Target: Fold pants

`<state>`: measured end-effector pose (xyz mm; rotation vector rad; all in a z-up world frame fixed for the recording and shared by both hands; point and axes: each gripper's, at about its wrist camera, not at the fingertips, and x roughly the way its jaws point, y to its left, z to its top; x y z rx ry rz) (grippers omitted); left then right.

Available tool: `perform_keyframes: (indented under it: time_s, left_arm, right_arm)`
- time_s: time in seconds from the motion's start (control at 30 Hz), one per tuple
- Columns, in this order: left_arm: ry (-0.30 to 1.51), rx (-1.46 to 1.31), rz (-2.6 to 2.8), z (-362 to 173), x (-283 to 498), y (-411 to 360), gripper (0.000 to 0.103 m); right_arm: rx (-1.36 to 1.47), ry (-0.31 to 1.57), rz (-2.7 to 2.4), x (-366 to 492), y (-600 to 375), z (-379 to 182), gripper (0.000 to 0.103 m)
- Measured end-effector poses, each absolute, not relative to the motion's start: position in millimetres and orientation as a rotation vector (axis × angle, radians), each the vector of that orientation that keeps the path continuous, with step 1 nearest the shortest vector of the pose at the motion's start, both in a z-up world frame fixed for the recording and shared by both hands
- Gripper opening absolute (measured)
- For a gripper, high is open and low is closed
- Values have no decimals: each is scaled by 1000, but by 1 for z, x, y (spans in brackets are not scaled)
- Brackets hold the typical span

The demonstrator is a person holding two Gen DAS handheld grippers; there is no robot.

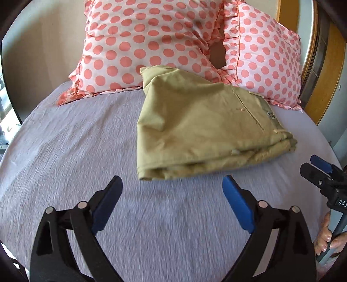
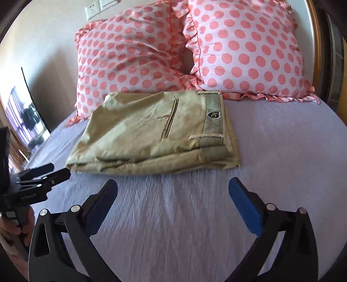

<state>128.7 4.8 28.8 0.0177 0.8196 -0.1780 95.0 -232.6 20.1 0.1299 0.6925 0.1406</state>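
Khaki pants [image 1: 195, 128] lie folded into a compact stack on the lilac bed sheet [image 1: 76, 151], their far edge against the pillows. The right wrist view shows them [image 2: 141, 134] with the back pocket and striped waistband on top. My left gripper [image 1: 172, 184] is open and empty, just short of the stack's near edge. My right gripper [image 2: 172, 186] is open and empty, also just short of the near edge. Each gripper shows in the other's view, the right one [image 1: 312, 164] at the right and the left one [image 2: 54, 171] at the left.
Two white pillows with pink dots [image 1: 138, 43] [image 1: 264, 56] stand behind the pants against the wall. A wooden headboard edge [image 1: 325, 65] is at the right. A dark screen [image 2: 26, 115] stands left of the bed. Wall sockets [image 2: 102, 6] sit above the pillows.
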Motion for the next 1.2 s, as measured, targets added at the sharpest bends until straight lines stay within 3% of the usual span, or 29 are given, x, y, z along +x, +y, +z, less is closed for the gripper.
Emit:
perform_keyframes:
  time_s: [0.17, 0.27, 0.7, 1.2]
  left_arm:
    - [875, 19, -163, 5, 99, 6, 93]
    - [855, 37, -118, -1, 86, 4, 101]
    - [674, 43, -58, -10, 53, 3, 101]
    - [653, 47, -61, -11, 51, 3, 101]
  right_arm:
    - [72, 737, 96, 77, -213, -3, 102]
    - [81, 745, 70, 72, -211, -8, 102]
    - [39, 627, -31, 47, -198, -24, 102]
    - [39, 610, -35, 47, -197, -25, 102]
